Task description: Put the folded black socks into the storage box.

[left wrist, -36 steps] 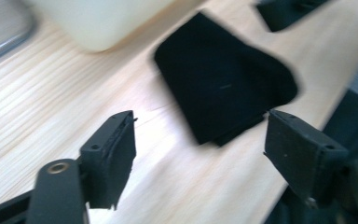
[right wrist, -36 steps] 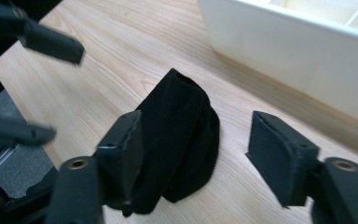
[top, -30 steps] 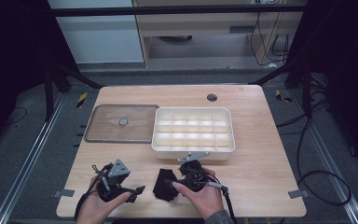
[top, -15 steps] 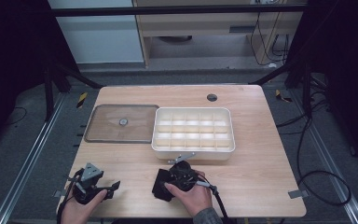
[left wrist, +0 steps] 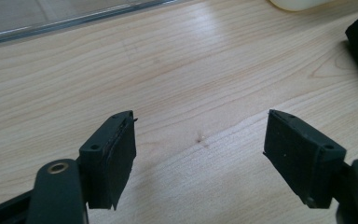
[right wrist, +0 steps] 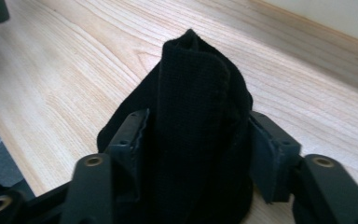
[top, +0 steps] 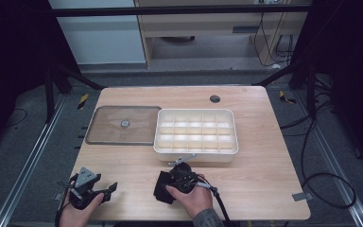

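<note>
No readable text, label, brand or number is showing anywhere. The counter [top: 264, 156] and the compartment box [top: 196, 133] are showing plain surfaces.

The table [top: 264, 189] is showing pale matt wood grain, the folded black cloth [right wrist: 196, 140] is presenting a ribbed knit weave, the compartment box [top: 196, 153] is appearing smooth cream plastic, and the lid [top: 104, 137] is looking clear and glossy.
</note>
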The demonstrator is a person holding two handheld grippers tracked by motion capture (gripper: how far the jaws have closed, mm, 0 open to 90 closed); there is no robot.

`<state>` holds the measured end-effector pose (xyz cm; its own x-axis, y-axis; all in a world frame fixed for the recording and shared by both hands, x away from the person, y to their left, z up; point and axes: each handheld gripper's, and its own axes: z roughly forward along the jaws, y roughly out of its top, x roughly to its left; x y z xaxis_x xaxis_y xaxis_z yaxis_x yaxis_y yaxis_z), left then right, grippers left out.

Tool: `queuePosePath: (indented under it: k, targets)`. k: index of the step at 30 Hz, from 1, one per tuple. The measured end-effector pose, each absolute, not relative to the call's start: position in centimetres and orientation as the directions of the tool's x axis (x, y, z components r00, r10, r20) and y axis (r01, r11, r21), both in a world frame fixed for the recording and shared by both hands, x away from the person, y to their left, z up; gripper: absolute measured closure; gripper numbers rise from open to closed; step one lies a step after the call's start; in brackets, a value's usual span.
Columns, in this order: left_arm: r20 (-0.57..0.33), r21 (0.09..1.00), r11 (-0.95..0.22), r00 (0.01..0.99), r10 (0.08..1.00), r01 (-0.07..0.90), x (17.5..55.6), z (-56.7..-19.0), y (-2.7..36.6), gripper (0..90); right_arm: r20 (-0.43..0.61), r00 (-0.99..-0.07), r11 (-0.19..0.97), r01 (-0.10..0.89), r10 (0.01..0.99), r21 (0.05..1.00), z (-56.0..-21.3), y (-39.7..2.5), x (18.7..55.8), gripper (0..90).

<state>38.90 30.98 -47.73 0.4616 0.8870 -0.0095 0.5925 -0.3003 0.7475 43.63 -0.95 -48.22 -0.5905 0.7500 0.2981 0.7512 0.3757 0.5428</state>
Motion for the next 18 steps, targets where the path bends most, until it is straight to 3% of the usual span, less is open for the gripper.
queuePosePath:
  k: [9, 18]
  targets:
    - [-0.003, 0.732, -0.315, 0.465, 0.885, 0.604, 38.9, -48.2, 31.2, 24.4, 0.360, -0.595, 0.350, 0.756, 0.718, 0.552, -48.5, -1.6, 44.0, 63.1]
    - [0.012, 0.723, -0.318, 0.449, 0.894, 0.613, 38.9, -48.4, 31.7, 23.7, 0.393, -0.605, 0.314, 0.743, 0.692, 0.592, -47.9, -2.7, 43.5, 68.2]
